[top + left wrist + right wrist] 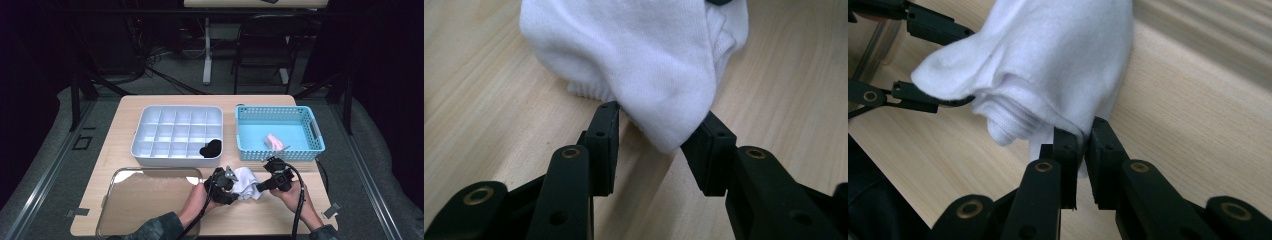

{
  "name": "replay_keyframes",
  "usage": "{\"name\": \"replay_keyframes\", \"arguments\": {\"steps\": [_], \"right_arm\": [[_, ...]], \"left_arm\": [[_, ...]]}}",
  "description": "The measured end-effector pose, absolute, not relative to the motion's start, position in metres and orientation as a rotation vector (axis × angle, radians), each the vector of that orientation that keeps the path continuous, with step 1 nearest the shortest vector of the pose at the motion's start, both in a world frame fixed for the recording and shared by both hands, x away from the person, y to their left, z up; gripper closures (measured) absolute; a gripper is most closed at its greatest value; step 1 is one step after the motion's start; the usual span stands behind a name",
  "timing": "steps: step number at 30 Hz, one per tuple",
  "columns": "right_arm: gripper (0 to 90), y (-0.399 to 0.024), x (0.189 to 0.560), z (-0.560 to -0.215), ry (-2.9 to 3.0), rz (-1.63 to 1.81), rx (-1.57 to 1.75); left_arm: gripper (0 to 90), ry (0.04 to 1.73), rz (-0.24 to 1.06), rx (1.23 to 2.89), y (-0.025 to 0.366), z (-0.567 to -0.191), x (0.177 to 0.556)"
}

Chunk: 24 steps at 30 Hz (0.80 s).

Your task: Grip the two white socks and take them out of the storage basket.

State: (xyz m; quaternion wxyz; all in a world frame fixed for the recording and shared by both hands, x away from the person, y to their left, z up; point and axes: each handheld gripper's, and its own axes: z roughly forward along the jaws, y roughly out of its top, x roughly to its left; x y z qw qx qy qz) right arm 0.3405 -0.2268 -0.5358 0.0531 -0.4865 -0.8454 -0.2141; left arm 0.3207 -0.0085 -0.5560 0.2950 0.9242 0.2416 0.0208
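Observation:
A white sock [246,181] is bunched between my two grippers near the front of the wooden table [120,125]. My left gripper [236,192] comes at it from the left. In the left gripper view, the sock's rounded end [644,65] sits between the gripper's [656,135] two pads, which stand fairly wide and touch it on both sides. My right gripper [260,187] comes from the right. In the right gripper view, its jaws [1085,137] are pinched tight on a fold of the sock [1048,60], and the left gripper [930,60] holds the far end.
A white compartment box [145,150] stands behind my hands, with a black thing [211,148] in its front right cell. To the right of it, a blue basket [315,135] holds a pink item [274,141]. A shiny metal tray [115,200] lies front left.

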Motion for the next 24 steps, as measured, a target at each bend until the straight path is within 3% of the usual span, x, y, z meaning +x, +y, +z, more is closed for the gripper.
{"name": "replay_keyframes", "arguments": {"steps": [5, 14, 24], "right_arm": [[84.6, -0.224, 0.341, -0.535, -2.572, -0.647, -1.460], [84.9, -0.225, 0.340, -0.533, -2.582, -0.634, -1.450], [85.2, -0.230, 0.337, -0.518, -2.596, -0.721, -1.510]], "left_arm": [[60.9, 0.673, 0.045, 2.425, -0.005, -0.556, 0.323], [81.2, 0.658, 0.048, 2.399, 0.000, -0.557, 0.325], [83.2, 0.636, 0.066, 2.379, 0.000, -0.554, 0.323]]}}
